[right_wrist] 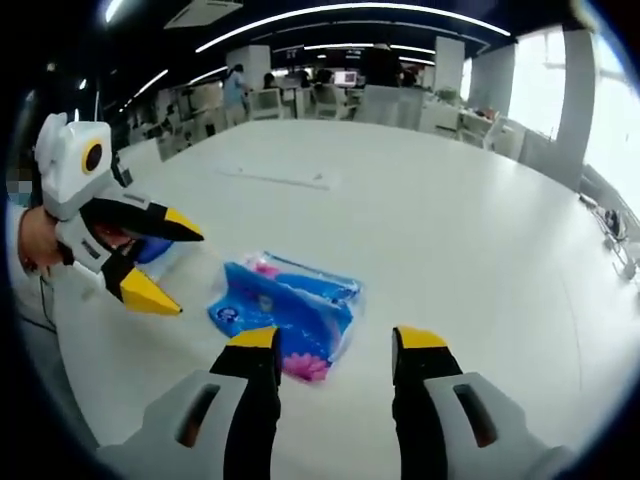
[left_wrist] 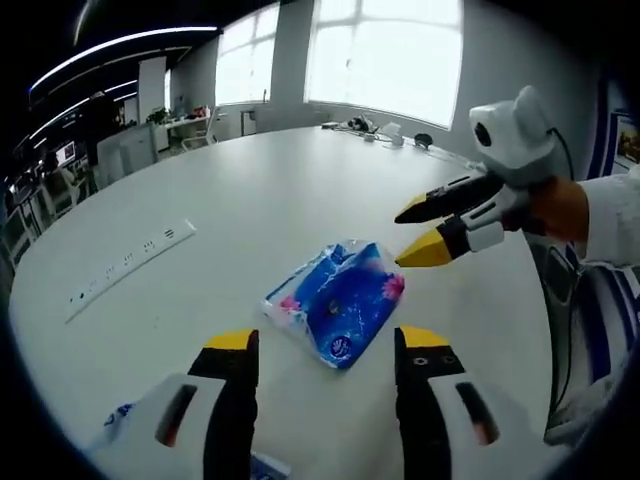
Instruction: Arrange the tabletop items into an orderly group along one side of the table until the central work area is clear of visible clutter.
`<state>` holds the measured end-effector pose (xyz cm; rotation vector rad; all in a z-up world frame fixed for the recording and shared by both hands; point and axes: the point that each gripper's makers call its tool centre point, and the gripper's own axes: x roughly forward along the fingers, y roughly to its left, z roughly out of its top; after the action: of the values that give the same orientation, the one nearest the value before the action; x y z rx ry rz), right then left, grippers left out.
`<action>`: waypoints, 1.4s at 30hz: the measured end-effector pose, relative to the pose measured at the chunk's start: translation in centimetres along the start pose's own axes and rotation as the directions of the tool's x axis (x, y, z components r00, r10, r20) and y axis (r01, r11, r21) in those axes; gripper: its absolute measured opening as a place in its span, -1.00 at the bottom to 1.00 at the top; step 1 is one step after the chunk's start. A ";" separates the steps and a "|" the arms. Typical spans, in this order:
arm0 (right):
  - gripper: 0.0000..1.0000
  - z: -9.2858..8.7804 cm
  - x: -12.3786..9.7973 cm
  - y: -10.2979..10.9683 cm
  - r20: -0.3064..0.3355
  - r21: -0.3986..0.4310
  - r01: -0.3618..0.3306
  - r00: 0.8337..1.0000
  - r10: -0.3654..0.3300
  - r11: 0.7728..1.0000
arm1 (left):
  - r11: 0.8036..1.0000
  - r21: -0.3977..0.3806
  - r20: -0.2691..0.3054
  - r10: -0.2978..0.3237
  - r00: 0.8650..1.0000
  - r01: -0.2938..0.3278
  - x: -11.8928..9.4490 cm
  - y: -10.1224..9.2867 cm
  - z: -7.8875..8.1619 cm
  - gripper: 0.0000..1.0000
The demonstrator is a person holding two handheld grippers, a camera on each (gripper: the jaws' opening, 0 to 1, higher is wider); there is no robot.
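One blue tissue pack (left_wrist: pixel 338 300) lies flat out on the open middle of the white worktop (left_wrist: pixel 280 190), well away from any edge, so on this evidence the tidying is at an early stage: the pack has not been lifted or shifted to a side, and the central area is not yet clear. Its wrapper is glossy blue with pink flower motifs and a small round white emblem near one end; there is printing on it, but it is too small and distorted to read, and no brand can be stated.

Both tools are closing in on the pack and neither touches it. In the left gripper view, the left gripper (left_wrist: pixel 325 345) hangs just short of the pack's near end with its yellow-tipped jaws spread wide and nothing between them. The right gripper (left_wrist: pixel 425 230) comes in from the right, held by a person's hand, jaws parted and empty, the lower tip just beside the pack's far corner. In the right gripper view, the right gripper (right_wrist: pixel 335 345) straddles the pack's (right_wrist: pixel 285 310) near end from above, without visible contact.

Further out, a white power strip (left_wrist: pixel 130 262) lies on the worktop to one side, its sockets visible and no legible marking. A blue-and-white item (left_wrist: pixel 118 420), possibly another wrapper, shows at the left gripper's base; it cannot be identified. Small objects (left_wrist: pixel 385 130) sit at the far edge by the windows. What remains is to grasp the pack, carry it to one side, and group it with the rest.
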<state>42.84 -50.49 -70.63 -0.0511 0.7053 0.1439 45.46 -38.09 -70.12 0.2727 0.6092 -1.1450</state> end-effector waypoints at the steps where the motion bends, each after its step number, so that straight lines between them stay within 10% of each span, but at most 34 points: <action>1: -0.15 0.1 -0.1 0.1 0.000 -0.002 -0.002 1.000 0.002 1.000 | 1.000 0.000 0.002 0.000 1.000 0.000 -0.1 0.0 0.1 0.11; 42: -0.03 4.4 -3.8 5.5 0.087 -0.060 -0.037 0.995 0.042 0.998 | 0.997 0.019 0.132 0.073 0.989 -0.077 -10.4 1.9 1.9 0.31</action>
<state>41.98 -45.05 -64.77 -0.0864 0.6144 0.2035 44.88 -30.33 -62.80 0.2370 0.4662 -1.0889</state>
